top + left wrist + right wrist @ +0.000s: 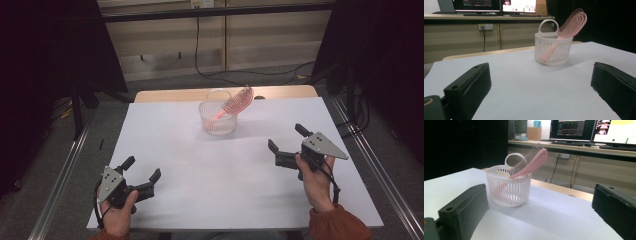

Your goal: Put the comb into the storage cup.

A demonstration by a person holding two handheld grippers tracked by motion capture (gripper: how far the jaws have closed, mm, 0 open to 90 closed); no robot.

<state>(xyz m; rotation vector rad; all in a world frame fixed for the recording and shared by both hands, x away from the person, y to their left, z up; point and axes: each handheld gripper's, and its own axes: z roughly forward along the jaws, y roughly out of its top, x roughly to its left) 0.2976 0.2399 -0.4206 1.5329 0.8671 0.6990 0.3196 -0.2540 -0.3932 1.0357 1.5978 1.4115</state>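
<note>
With both sets of jaws spread and empty, I see the pink brush (235, 104) leaning up-right out of the basket (218, 125), nearer my right gripper (289, 145) than my left gripper (142, 172).

The left gripper (541, 85) has its two black jaws spread wide apart, one rising at the lower left and one at the lower right, with bare white table surface (524, 82) between them and nothing gripped. Ahead, well apart from the jaws, stands a white slotted plastic basket (552, 51) with a loop handle at its far rim. A pink hairbrush (571, 25) leans inside it (handle down, bristled head sticking up past the rim to the right), and behind the table two lit monitors (496, 5) sit on a long desk.
</note>
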